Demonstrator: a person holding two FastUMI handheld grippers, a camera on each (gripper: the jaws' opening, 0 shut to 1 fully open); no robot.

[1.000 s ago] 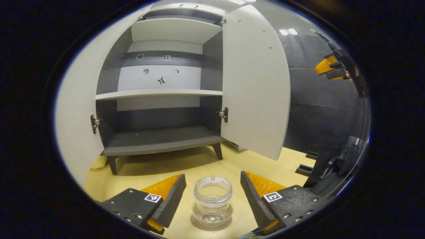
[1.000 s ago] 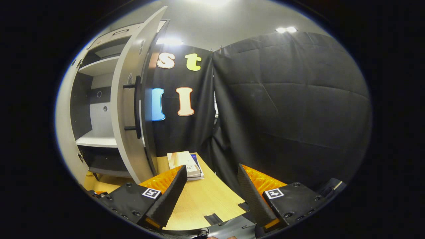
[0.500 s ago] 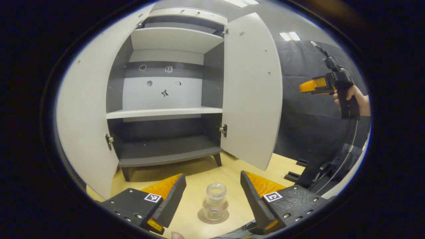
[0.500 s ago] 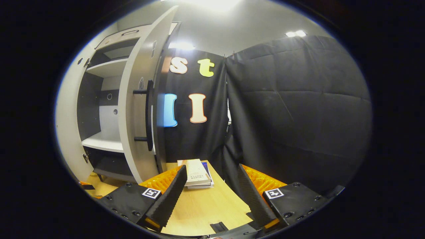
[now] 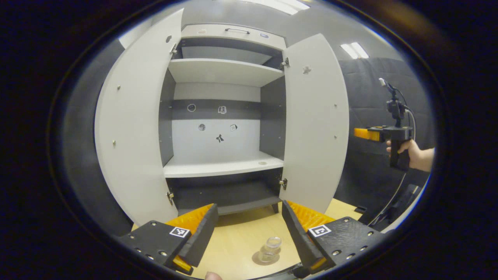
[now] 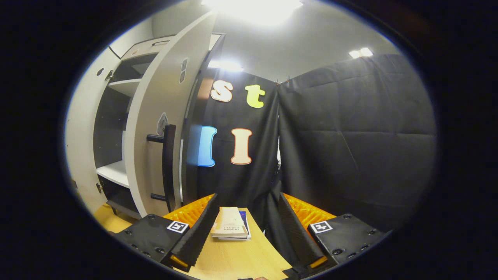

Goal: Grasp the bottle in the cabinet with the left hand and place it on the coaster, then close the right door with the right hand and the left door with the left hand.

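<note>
Bottle (image 5: 269,249) is set on the coaster (image 5: 261,259); right door (image 6: 155,128) is next. Its handle (image 6: 168,165) lies far-left of the right gripper (image 6: 246,229), long axis vertical. Left gripper (image 5: 249,233) and right fingers are spread, nothing held.

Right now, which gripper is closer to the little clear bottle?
Left. The left gripper hangs just above the bottle; the right gripper is off beyond the right door.

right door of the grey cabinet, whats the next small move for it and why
Probably bring the right gripper leftward to the outer face of the open grey right door, near its black bar handle, to push it shut. The clear glass bottle already stands on the round coaster, both doors hang wide open, and the right gripper is open, pointing past the door toward the black cloth wall.
</note>
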